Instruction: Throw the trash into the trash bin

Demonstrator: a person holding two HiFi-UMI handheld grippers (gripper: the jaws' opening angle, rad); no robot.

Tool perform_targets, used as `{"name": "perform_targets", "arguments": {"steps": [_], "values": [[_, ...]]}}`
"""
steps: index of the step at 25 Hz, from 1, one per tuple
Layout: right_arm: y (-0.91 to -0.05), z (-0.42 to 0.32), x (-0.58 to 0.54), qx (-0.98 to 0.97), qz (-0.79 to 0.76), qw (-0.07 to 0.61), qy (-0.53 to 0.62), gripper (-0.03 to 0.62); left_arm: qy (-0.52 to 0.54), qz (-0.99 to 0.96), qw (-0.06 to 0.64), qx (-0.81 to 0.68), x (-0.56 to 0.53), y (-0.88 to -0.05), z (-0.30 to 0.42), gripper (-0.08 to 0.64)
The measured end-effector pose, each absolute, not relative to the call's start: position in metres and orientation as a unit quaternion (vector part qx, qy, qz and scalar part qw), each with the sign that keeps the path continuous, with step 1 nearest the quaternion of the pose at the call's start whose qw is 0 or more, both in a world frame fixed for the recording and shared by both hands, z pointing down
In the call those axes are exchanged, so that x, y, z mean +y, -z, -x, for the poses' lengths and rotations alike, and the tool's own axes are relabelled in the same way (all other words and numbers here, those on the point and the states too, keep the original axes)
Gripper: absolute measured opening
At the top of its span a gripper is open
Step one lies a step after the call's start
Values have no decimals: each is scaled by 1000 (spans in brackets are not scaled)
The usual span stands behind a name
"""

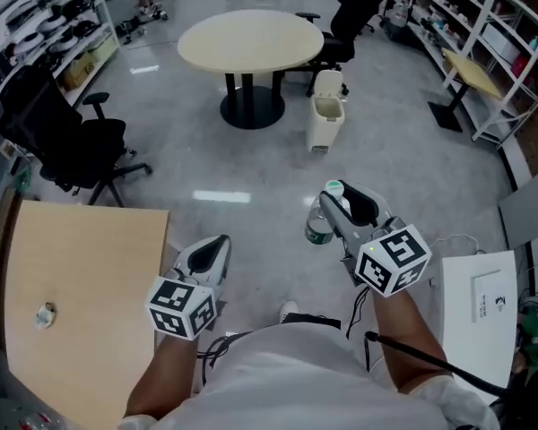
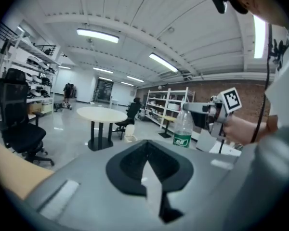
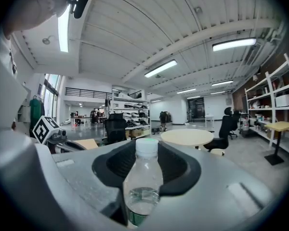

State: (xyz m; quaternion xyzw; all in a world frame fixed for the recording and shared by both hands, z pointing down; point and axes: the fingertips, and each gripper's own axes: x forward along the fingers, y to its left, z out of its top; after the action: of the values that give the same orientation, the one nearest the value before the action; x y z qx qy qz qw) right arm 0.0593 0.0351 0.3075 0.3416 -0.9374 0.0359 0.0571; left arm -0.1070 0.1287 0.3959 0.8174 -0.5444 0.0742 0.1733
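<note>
head view looks steeply down, both gripper views forward and nearly level; all three share the round table (image 1: pixel 251 38).

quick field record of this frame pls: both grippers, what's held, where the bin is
right gripper: shut on the plastic bottle; white cap, green label, some liquid inside
left gripper: jaws close together, nothing clearly held
trash bin: white, on the floor beside the round table, ahead of the person
bottle vs bin: well apart, bottle not yet in
other: small crumpled item on the wooden table, at left
</note>
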Motion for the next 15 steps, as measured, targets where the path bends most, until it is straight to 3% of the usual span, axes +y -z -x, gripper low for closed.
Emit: {"name": "perform_targets", "arguments": {"steps": [15], "values": [[-325,-240,-1,-874,-481,45,-59,143,-113,-884,143,-430,31,-396,-42,8]]}}
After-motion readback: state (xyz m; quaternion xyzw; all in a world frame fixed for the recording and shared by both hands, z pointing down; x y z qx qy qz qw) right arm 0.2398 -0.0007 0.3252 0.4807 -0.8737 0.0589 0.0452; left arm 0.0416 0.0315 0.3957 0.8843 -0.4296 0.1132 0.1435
